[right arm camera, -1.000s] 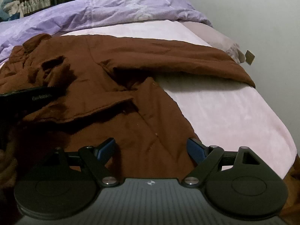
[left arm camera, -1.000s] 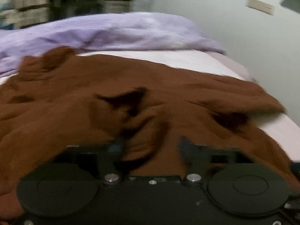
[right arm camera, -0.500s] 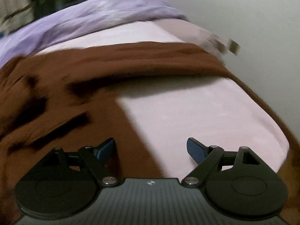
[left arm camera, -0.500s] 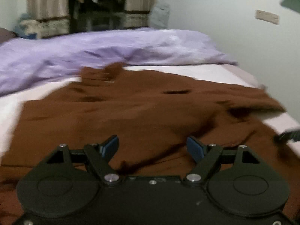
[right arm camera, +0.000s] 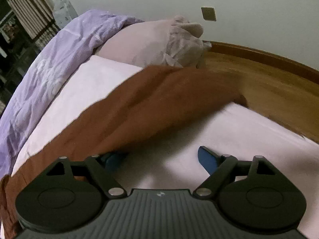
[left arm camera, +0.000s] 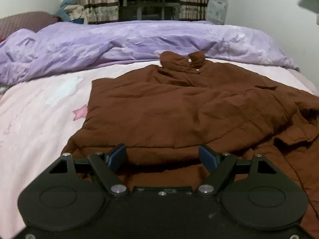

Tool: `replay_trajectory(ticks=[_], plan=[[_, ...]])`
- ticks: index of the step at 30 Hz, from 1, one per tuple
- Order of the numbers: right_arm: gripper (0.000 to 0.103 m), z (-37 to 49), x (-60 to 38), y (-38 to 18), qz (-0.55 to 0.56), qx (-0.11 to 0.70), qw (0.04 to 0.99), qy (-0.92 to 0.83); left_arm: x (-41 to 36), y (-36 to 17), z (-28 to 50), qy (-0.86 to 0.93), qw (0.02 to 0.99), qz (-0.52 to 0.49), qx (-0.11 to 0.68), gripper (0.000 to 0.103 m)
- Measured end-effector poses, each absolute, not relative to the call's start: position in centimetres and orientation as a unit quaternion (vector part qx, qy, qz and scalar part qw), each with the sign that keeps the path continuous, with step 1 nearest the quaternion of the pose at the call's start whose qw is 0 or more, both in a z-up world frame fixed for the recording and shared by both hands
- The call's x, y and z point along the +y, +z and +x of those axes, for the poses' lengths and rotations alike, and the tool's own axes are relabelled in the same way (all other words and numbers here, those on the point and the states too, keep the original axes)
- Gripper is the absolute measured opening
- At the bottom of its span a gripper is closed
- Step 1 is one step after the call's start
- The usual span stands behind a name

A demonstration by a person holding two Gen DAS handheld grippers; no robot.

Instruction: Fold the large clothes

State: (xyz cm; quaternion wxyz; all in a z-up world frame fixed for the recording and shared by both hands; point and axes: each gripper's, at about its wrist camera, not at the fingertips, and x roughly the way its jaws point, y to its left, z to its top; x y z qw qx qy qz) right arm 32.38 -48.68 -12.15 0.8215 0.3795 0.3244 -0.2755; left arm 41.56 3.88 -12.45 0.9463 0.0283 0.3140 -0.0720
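Brown coat (left arm camera: 179,107) spread flat on pink sheet (left arm camera: 39,119), collar at 12 o'clock toward purple duvet (left arm camera: 119,39); one sleeve (right arm camera: 159,99) trails to 3 o'clock, toward bed edge. Left gripper (left arm camera: 162,156) wide open over hem, nothing gripped. Right gripper (right arm camera: 159,157) wide but closing, nothing btwn jaws, sleeve at 10 o'clock.

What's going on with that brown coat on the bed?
A person with a two-finger gripper in each hand is folding a large brown padded coat spread on a pink bedsheet. One side already lies folded over its body. The left gripper hovers open above the hem, holding nothing. The right gripper, its jaws closing, is beside the coat's outstretched sleeve, with only sheet between them.
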Motion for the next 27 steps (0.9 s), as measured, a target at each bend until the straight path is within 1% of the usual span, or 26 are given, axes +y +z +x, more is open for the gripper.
replay_trajectory(ticks=[2,5,7,10,11,12,13,16,18,20,24,25,27], plan=[[0.087,33.3,-48.6,-12.1,0.384,0.326,0.82,-0.27,3.4,-12.2,41.6,-0.075,0.947,0.041,0.31,0.081],[0.074,32.4,-48.6,-11.7,0.406,0.332,0.812,-0.257,3.5,-12.2,41.8,-0.076,0.948,0.044,0.307,0.081],[0.074,29.9,-48.2,-11.5,0.436,0.324,0.799,-0.259,3.9,-12.1,41.9,-0.074,0.948,0.036,0.307,0.081],[0.079,27.0,-48.2,-11.1,0.45,0.292,0.799,-0.271,4.5,-12.2,42.2,-0.074,0.948,0.022,0.309,0.081],[0.082,26.5,-48.5,-10.9,0.453,0.277,0.8,-0.279,4.5,-12.2,42.3,-0.074,0.947,0.021,0.31,0.081],[0.087,26.5,-49.0,-11.0,0.457,0.269,0.799,-0.283,4.5,-12.3,42.5,-0.073,0.947,0.021,0.312,0.081],[0.089,27.0,-49.6,-11.1,0.462,0.268,0.797,-0.282,4.4,-12.3,42.5,-0.072,0.947,0.021,0.314,0.081],[0.088,29.6,-51.0,-12.3,0.493,0.278,0.78,-0.268,4.1,-12.2,42.4,-0.074,0.946,0.024,0.313,0.081],[0.078,31.2,-51.2,-13.0,0.507,0.281,0.774,-0.255,4.0,-12.1,42.1,-0.076,0.947,0.029,0.312,0.081],[0.075,31.1,-50.7,-12.7,0.519,0.28,0.766,-0.255,4.1,-11.9,41.7,-0.076,0.948,0.034,0.308,0.081],[0.077,27.5,-48.3,-10.4,0.496,0.245,0.782,-0.287,4.8,-11.8,41.4,-0.067,0.95,0.034,0.304,0.081],[0.079,26.6,-48.0,-10.0,0.493,0.232,0.787,-0.29,5.0,-11.8,41.5,-0.065,0.949,0.03,0.306,0.081],[0.086,25.3,-47.7,-9.2,0.501,0.208,0.792,-0.281,5.2,-11.8,41.7,-0.063,0.948,0.024,0.31,0.081]])
